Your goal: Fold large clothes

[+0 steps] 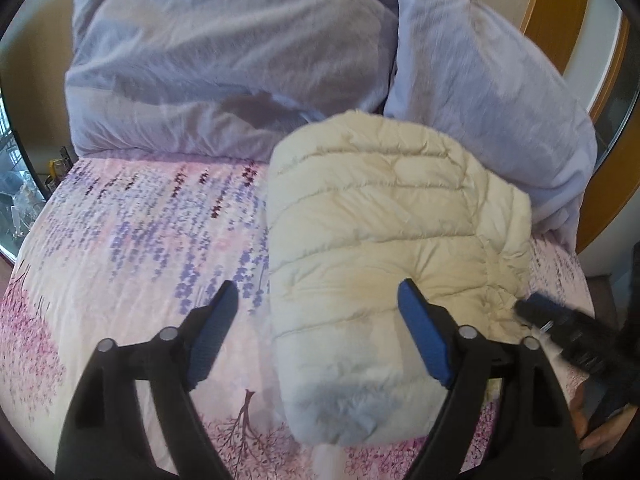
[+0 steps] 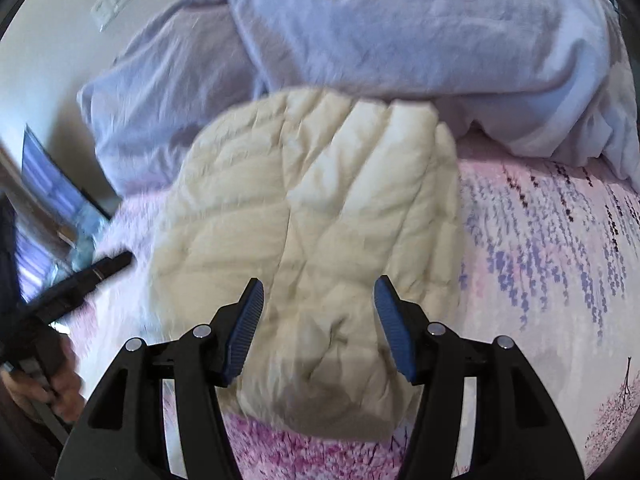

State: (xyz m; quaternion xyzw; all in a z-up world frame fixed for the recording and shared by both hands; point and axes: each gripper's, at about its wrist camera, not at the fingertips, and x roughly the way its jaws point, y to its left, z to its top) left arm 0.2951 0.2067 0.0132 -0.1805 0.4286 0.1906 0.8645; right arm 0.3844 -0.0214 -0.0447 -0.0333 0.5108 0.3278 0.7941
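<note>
Cream puffer jacket (image 1: 384,216), folded on bed (image 1: 132,240): light, soft, springy; grab a hem edge; left gripper (image 1: 316,300) and right gripper (image 2: 318,294) released

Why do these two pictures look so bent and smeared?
Both views are fisheye, so edges bow inside a dark round rim. The right wrist view is smeared by motion: the cream padded jacket and lavender bedding look streaky. The left wrist view is sharper, the jacket's quilting crisp, and only the other hand-held gripper blurs.
</note>
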